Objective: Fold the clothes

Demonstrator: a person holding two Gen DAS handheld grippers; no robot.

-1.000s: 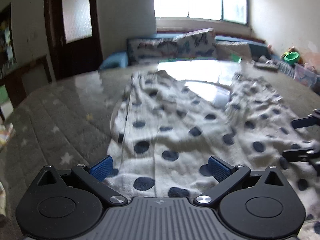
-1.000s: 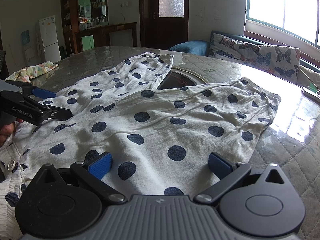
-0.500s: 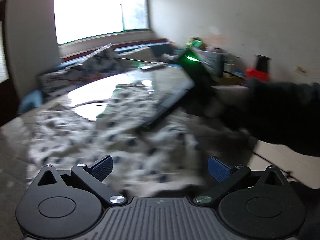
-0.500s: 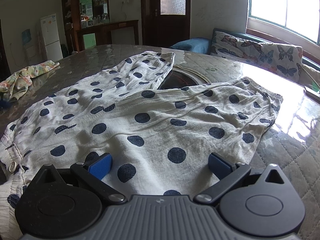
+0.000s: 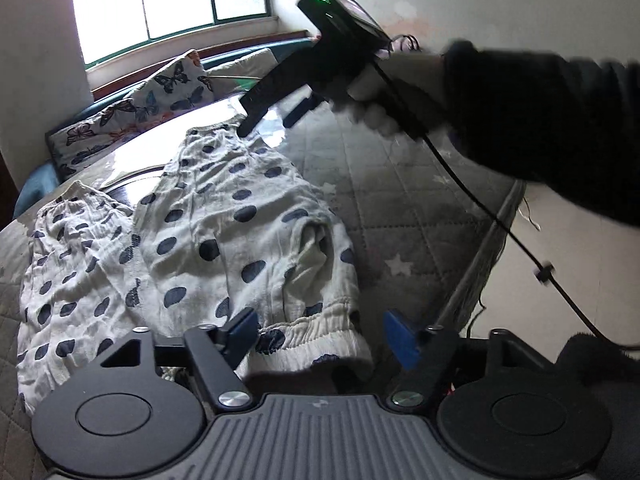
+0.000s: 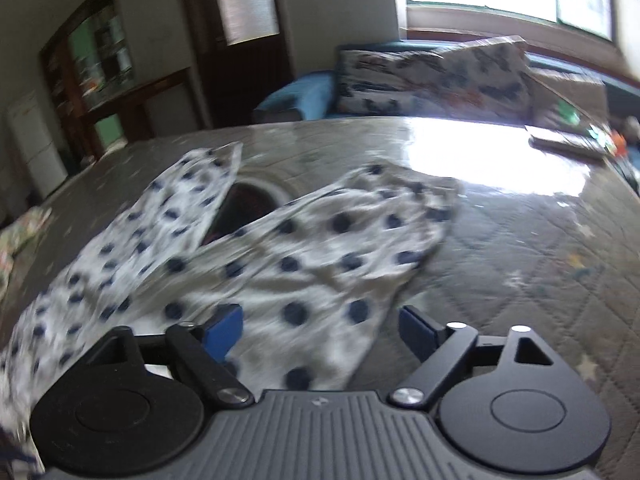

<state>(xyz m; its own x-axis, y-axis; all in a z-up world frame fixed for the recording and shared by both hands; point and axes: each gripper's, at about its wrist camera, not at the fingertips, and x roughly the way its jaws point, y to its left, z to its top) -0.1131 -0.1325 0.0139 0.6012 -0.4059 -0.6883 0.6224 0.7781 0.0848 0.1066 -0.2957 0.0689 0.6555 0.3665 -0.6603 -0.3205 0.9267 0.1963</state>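
Trousers point(image 5: 224, 240) — white with dark dots — lie spread on the quilted grey table cover point(image 5: 400, 200), both legs running toward the window, the waistband bunched just in front of the left gripper point(image 5: 320, 330). That gripper's blue pads point(image 5: 242, 326) are spread apart with nothing between them, the waistband corner lying just below the gap. The right gripper point(image 6: 320, 326), fingers likewise apart and empty, hovers over the edge of one trouser leg; its own view is blurred. From the left camera it shows raised above the far end of that leg — gripped in a hand point(image 5: 384, 92) with a dark sleeve.
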